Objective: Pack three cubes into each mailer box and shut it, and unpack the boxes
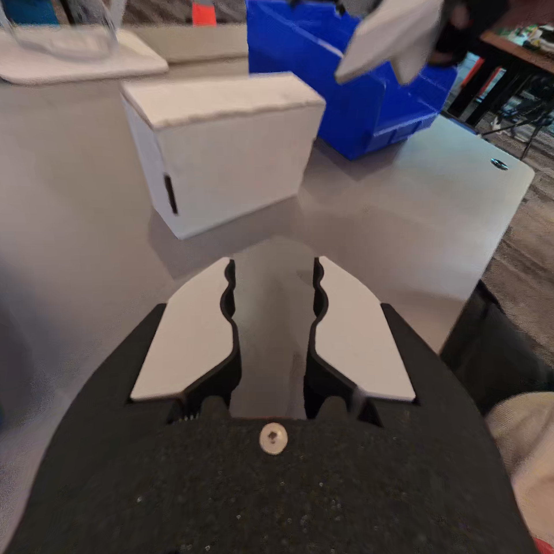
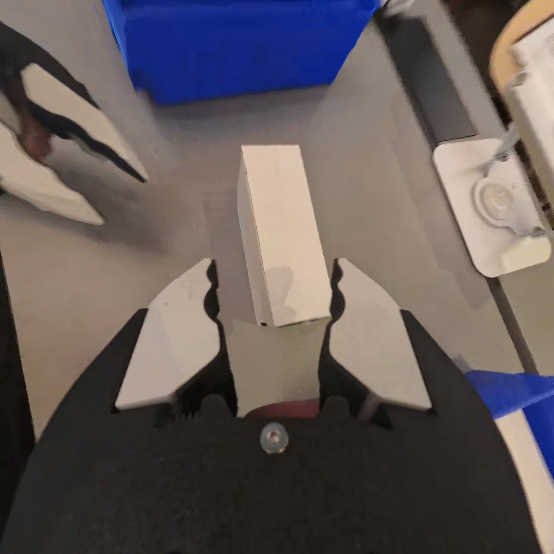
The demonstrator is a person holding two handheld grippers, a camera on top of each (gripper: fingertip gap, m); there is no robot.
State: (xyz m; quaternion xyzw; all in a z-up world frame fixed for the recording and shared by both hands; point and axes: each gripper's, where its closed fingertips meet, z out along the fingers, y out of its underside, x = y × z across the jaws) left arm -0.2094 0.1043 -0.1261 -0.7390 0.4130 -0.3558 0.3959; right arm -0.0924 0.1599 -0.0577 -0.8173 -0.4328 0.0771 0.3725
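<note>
A shut white mailer box (image 1: 227, 150) stands on the grey table, ahead and left of my left gripper (image 1: 273, 263), which is open, empty and apart from it. In the right wrist view the same box (image 2: 281, 233) lies lengthwise below and just ahead of my right gripper (image 2: 274, 263), which is open and hovers above its near end, not touching. The left gripper (image 2: 90, 168) shows at the left there, open. The right gripper's fingers (image 1: 389, 48) show blurred at the top of the left wrist view. No cubes are visible.
A blue bin (image 1: 344, 99) stands behind the box; it also shows in the right wrist view (image 2: 239, 51). More white boxes (image 1: 75, 57) sit at the back left. A white device (image 2: 491, 207) lies at the table's right edge. The table edge (image 1: 494, 239) drops off right.
</note>
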